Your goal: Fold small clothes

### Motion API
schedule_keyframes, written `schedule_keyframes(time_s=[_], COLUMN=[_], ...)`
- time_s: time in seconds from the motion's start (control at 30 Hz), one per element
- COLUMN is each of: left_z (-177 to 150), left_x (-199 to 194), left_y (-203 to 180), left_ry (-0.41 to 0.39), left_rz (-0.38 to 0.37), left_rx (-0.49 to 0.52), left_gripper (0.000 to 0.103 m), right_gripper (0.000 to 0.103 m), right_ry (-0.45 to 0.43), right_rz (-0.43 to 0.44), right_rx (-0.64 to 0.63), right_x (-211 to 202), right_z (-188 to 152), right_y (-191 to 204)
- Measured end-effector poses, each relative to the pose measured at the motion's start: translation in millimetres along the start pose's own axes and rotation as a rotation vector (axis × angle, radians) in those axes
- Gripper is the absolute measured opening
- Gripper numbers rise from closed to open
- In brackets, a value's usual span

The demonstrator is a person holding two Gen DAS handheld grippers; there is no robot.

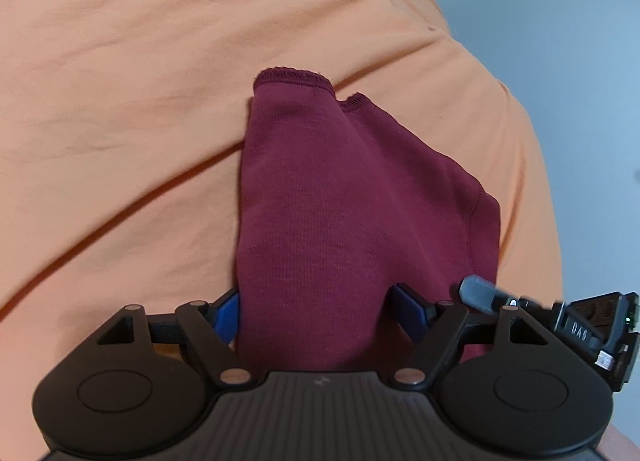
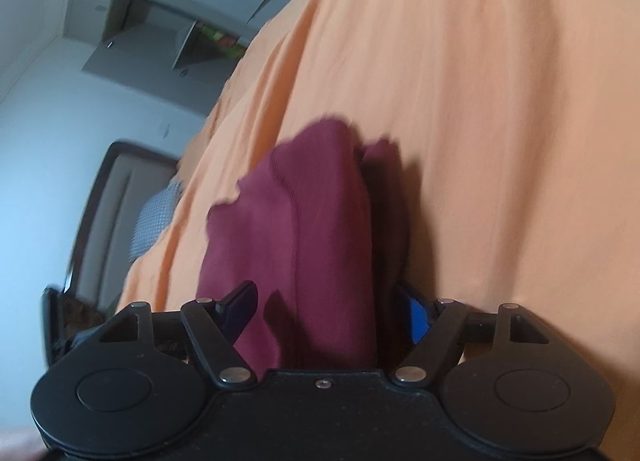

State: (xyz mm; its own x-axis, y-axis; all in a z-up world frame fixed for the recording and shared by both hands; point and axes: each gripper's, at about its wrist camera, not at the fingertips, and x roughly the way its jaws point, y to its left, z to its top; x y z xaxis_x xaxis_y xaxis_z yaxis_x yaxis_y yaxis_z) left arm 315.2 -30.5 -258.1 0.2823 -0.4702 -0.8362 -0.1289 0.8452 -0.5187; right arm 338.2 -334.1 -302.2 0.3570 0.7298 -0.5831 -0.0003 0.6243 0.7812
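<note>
Orange cotton sheeting [image 1: 160, 81], creased in long soft folds, covers the whole work surface in both wrist views. In the left wrist view, pale grey floor [image 1: 560, 61] shows past the sheet's right edge. The left gripper [image 1: 320, 307], black with blue finger pads [image 1: 229, 315], is clamped on a small maroon ribbed-knit garment [image 1: 340, 201]: cloth fills the gap between the fingers and runs forward from them, draping down to the sheet, with two stitched hem edges at its far end. At the right edge of this view, part of the other black gripper sits just beside the garment's right side.

In the right wrist view, which is blurred, a grey cupboard [image 2: 160, 33] and a dark-framed chair [image 2: 112, 201] stand at the left, beyond the sheet's edge. The right gripper [image 2: 332, 311] likewise has its fingers pressed onto the same maroon garment, which bunches between the blue pads and extends forward over the sheet, casting a dark shadow to its right.
</note>
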Motion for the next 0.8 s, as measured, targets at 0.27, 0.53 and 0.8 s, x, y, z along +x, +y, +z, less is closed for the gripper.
schedule_keyframes(time_s=[0.27,0.53,0.8], left_z=[2.5,1.6,-9.6], left_x=[8.9,-1.8,-35.1], left_y=[19.3,-15.9,-45.4], left_ry=[0.026,0.027,-0.001], left_rz=[-0.038,0.097,0.142], left_rx=[-0.101,0.067,0.122], left_gripper=[0.078,0.043,0.040], right_gripper=[0.057,0.032,0.032], right_ry=[0.029,0.000,-0.060], right_rz=[0.023,-0.068,-0.116], right_rx=[0.077,-0.096,-0.157], right_x=[-3.0,-9.4,-36.5], right_z=[-6.4,-14.4,-29.8], right_y=[-16.1,25.3,67.2])
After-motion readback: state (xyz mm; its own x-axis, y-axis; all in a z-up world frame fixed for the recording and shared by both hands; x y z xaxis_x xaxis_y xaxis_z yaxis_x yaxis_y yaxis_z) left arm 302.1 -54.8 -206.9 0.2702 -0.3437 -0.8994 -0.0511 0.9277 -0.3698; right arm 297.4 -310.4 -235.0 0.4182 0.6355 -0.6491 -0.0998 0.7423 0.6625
